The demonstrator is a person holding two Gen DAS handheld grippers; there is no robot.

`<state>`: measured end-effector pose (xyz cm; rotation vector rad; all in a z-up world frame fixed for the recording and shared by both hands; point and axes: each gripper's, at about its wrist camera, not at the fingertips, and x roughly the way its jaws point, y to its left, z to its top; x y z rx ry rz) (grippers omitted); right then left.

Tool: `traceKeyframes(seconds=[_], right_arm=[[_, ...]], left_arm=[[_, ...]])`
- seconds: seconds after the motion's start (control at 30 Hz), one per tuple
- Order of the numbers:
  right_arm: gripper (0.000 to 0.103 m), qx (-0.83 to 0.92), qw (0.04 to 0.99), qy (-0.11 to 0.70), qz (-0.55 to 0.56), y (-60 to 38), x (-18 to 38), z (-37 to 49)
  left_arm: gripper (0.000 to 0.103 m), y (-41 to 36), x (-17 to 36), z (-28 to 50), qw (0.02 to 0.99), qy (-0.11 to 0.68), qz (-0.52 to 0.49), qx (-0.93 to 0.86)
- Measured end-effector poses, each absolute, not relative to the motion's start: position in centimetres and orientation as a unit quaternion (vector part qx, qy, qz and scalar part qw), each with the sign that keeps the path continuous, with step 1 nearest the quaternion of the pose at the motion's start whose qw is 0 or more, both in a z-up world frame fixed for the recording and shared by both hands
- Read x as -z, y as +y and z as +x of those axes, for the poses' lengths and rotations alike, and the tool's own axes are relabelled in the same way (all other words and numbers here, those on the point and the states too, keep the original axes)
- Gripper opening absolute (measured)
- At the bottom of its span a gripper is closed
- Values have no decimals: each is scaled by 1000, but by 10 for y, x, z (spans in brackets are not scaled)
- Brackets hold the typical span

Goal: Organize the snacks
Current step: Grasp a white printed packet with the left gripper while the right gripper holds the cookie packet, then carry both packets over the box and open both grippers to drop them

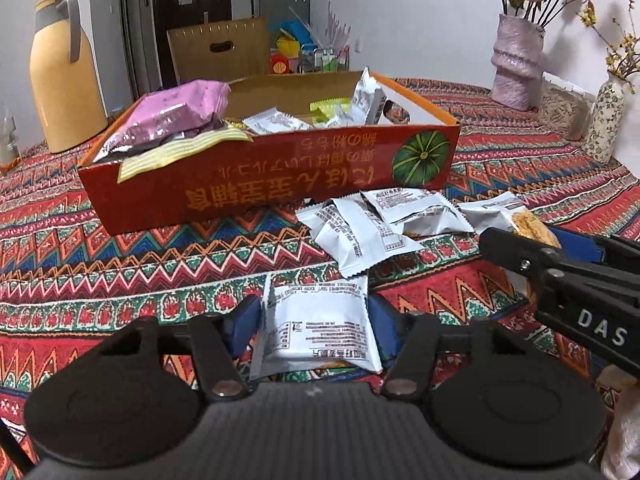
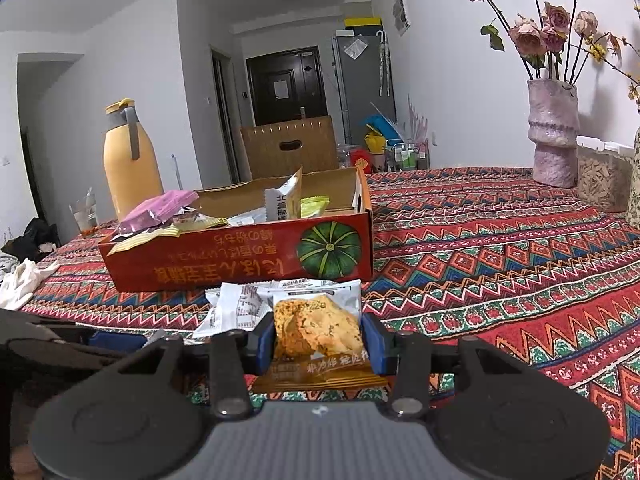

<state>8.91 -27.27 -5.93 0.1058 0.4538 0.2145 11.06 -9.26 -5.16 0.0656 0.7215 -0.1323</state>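
Note:
A red cardboard box (image 1: 260, 184) with a green pumpkin printed on it sits open on the patterned tablecloth, holding a pink bag (image 1: 180, 108) and several small packets. Loose white snack packets (image 1: 380, 220) lie in front of the box. My left gripper (image 1: 316, 320) is shut on one white snack packet (image 1: 316, 336), blue pads pressing its two sides. In the right wrist view my right gripper (image 2: 318, 344) is shut on a biscuit packet (image 2: 316, 324), just before the box (image 2: 240, 264). From the left wrist view the right gripper (image 1: 520, 236) reaches in from the right.
A yellow thermos jug (image 1: 60, 80) stands back left behind the box. A pink vase (image 1: 516, 64) with dried flowers, a floral vase (image 1: 606, 120) and a clear container of seeds (image 2: 600, 184) stand back right. A glass (image 2: 84, 212) and white cloth (image 2: 20, 284) are far left.

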Motion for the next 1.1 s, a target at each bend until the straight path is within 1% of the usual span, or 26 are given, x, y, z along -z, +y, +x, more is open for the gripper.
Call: traceKeyframes(seconds=[0.1,0.13,0.17,0.2,0.37,0.43,0.5,0.57,0.63,0.67,0.7,0.87,0.93,0.97,1.0,1.03,1.07,1.1], right_arm=[[45,-106,968,221,51,-273,59,88],[45,-106,969,219,50,-272,59,87],[45,-106,969,217,49,-272,58,86],[45,-106,970,215,47,-271,58,86],[45,-102,974,202,31,-266,55,81],[45,-100,974,200,29,-266,55,81],[45,-98,974,202,29,-266,56,81],[45,-97,974,204,26,-265,56,82],[45,-97,973,206,25,-265,56,82],[45,-97,973,206,25,-265,57,82],[45,-97,973,206,25,-264,57,82],[45,-97,973,207,27,-265,57,82],[45,-98,973,207,27,-265,57,83],[45,-98,973,207,27,-265,57,83],[45,-98,973,207,27,-265,57,83],[45,-98,973,207,27,-265,57,83],[45,-98,973,207,27,-265,57,83],[45,-98,973,207,27,-265,57,83]], left_arm=[[59,-90,47,105,937,343,30,66],[56,-89,45,103,938,340,28,67],[35,-88,44,101,938,337,27,69],[30,-87,42,100,938,337,26,73],[30,-81,33,95,942,326,18,76],[40,-78,31,94,942,326,15,73],[76,-75,30,93,944,324,12,63],[87,-71,30,93,945,323,12,49],[90,-67,33,97,940,338,8,46],[96,-65,35,101,935,351,2,44],[98,-63,39,105,930,366,-3,39],[97,-62,53,118,918,395,-5,31],[92,-63,56,119,917,398,-2,30],[85,-64,56,117,918,395,2,27],[76,-65,56,116,920,391,6,28],[72,-65,55,115,921,388,5,33],[65,-65,54,114,922,385,3,38],[62,-65,53,113,923,382,1,41]])
